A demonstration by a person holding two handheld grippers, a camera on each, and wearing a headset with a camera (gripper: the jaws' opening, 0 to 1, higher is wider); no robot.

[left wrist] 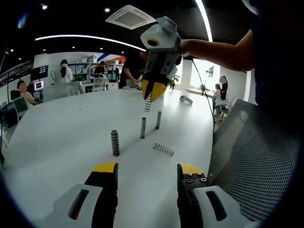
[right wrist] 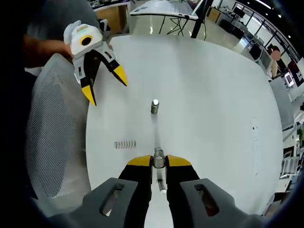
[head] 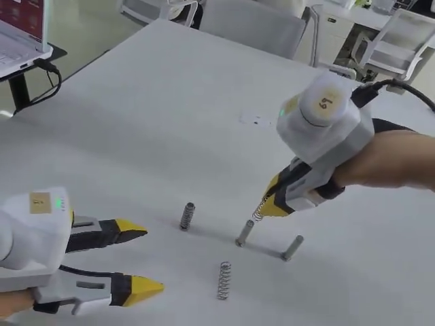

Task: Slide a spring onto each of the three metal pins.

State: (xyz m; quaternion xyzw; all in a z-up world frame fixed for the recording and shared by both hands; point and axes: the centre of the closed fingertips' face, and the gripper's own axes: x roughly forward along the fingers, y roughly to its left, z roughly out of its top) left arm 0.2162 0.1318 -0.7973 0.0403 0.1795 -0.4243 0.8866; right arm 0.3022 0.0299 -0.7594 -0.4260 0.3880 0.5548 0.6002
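Where the lower left corner of the head view lies nearest the camera, the left claw (head: 139,259) sits low over the white tabletop (head: 136,136). Its yellow-tipped jaws are spread apart with nothing between them. Just right of it, at bottom centre, a loose spring (head: 223,280) lies flat on the tabletop, touching no pin.

Beyond that, three metal pins stand in a row running from the centre down toward the right. A fitted spring (head: 187,216) sheathes the leftmost of them. The middle pin (head: 245,233) and the third pin (head: 293,248) are bare.

Over the middle pin, the right claw (head: 272,207) reaches in from the right edge, its jaws pinched on a held spring (head: 259,210). The coil hangs down from the yellow tips, its lower end just above the middle pin's top. The left gripper view shows a small gap between the two. In the right gripper view the coil sits clamped between the tips at lower centre.

Farther back, a laptop (head: 20,34) occupies the upper left corner, and office chairs (head: 401,41) stand at the upper right.
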